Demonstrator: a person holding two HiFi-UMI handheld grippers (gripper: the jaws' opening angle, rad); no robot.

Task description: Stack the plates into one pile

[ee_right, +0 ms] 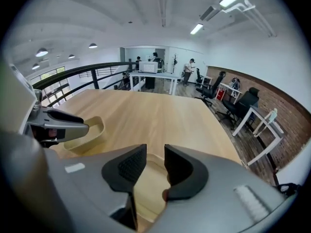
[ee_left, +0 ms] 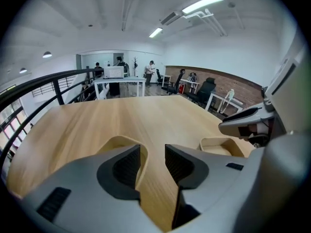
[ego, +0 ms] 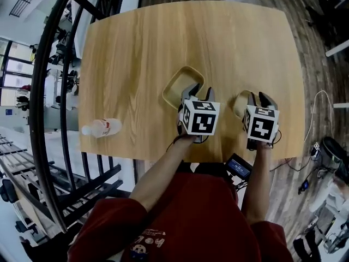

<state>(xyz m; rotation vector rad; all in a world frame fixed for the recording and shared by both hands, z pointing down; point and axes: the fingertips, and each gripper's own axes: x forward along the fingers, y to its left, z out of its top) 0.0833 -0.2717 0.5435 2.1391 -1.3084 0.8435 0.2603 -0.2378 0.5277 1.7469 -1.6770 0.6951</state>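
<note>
A pale wooden desk point(ego: 136, 48) fills the middle of the head view, with a dark curved railing point(ego: 49, 119) running down the left of the frame and plank flooring around it. The gripper views show an open office beyond the desk's far edge, with white tables, chairs and strip lights on the ceiling.

Two shallow cream plates with rounded corners lie on the desk, apart from each other and not stacked. The larger plate point(ego: 177, 86) sits just left of centre; the smaller plate point(ego: 238, 103) lies to its right, nearer the lower edge. A clear plastic bottle point(ego: 102, 127) lies on its side at the desk's lower left, well away from both.

The left tool point(ego: 197, 93) hangs over the right-hand edge of the larger plate. In its own view the jaws stand wide apart, with bare wood and the plate's rim showing through the gap; nothing is gripped.

The right tool point(ego: 259, 98) hangs at the right side of the smaller plate. Its jaws are also spread, and the plate shows below and between them, though neither pad presses on it.

Arms in red sleeves point(ego: 163, 222) reach up from the bottom of the frame.
</note>
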